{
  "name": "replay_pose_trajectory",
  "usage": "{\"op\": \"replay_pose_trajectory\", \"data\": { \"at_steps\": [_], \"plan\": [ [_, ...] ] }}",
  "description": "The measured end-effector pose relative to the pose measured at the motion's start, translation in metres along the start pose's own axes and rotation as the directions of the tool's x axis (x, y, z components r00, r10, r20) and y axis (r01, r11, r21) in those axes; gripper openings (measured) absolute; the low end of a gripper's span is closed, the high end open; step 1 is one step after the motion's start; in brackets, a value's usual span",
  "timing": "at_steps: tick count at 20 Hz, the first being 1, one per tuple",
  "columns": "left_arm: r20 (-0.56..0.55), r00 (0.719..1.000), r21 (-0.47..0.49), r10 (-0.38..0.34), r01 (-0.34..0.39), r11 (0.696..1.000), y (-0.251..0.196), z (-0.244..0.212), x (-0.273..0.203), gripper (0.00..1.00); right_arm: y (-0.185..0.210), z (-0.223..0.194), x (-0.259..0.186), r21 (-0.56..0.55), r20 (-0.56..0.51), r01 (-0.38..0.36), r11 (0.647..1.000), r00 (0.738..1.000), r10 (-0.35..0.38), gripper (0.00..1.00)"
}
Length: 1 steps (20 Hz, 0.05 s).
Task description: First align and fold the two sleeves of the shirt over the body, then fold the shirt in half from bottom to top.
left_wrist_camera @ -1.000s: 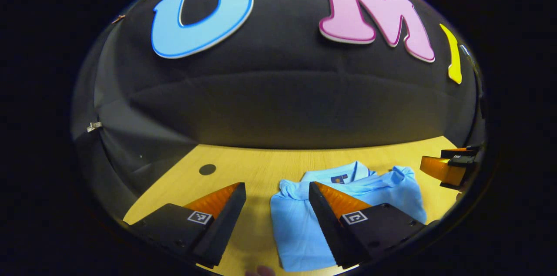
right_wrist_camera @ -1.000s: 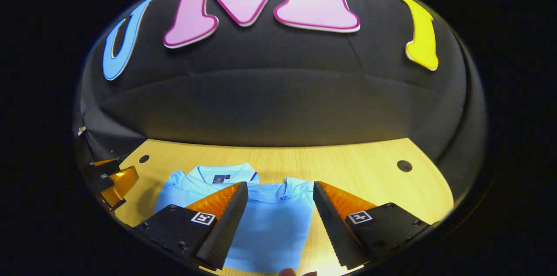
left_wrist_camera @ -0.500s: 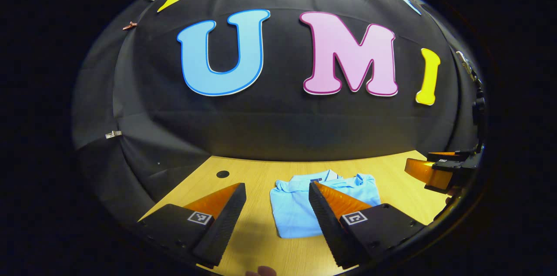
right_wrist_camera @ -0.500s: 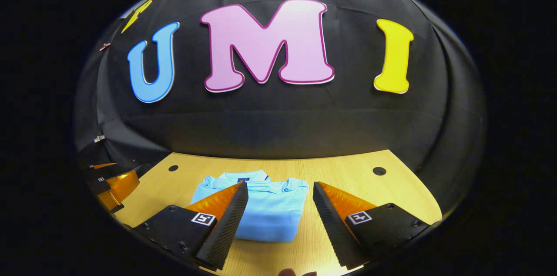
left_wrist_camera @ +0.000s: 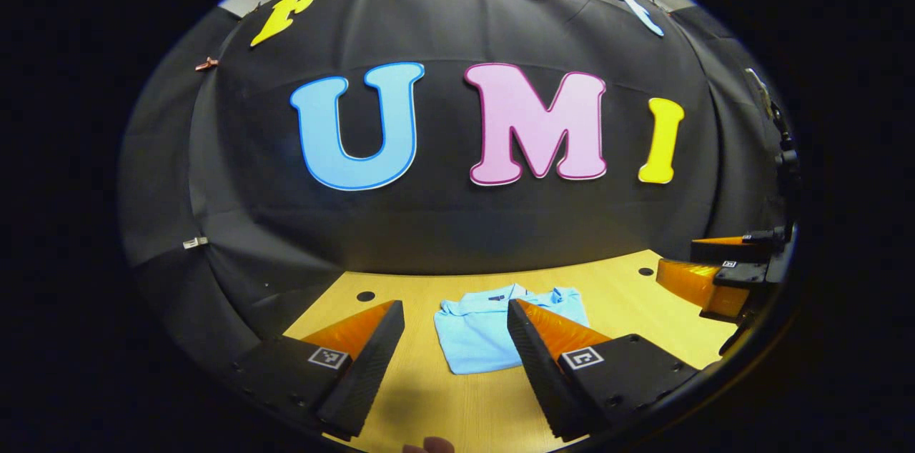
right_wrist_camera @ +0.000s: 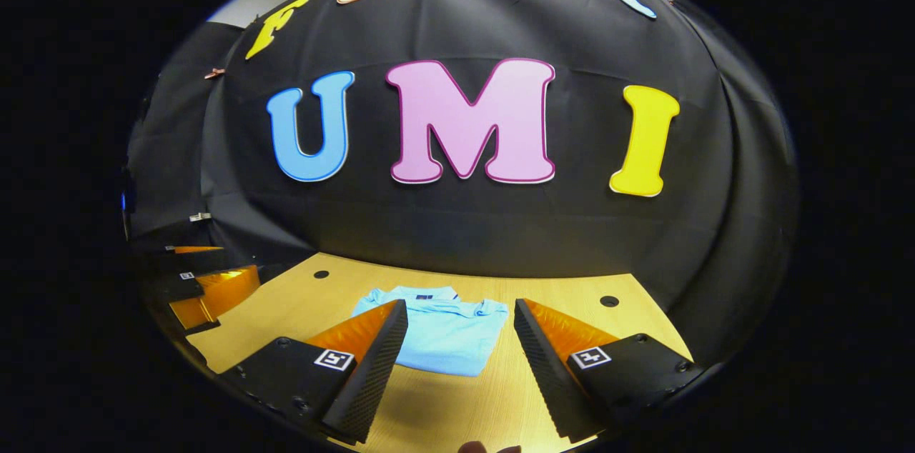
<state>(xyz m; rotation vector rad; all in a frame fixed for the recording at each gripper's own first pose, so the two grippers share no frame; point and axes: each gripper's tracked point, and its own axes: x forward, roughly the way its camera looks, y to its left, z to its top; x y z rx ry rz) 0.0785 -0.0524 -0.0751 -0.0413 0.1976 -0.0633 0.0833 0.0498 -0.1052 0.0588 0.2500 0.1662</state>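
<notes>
on the table (right_wrist_camera: 572, 296) lies the folded shirt (right_wrist_camera: 447, 335), both grippers open.

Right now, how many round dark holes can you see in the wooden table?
2. One hole sits near the table's far edge, left of the folded shirt; the other is to its right. More may be hidden.
</notes>
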Motion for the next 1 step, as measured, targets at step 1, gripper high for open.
{"op": "replay_pose_trajectory", "data": {
  "at_steps": [1],
  "plan": [
    [0.000,1.000,0.007,-0.015,0.015,1.000,-0.0080,0.0007,-0.0080,0.93,0.0025,0.0029,-0.0118,-0.004,0.008,-0.007,1.000,1.000,0.007,0.93]
  ]
}}
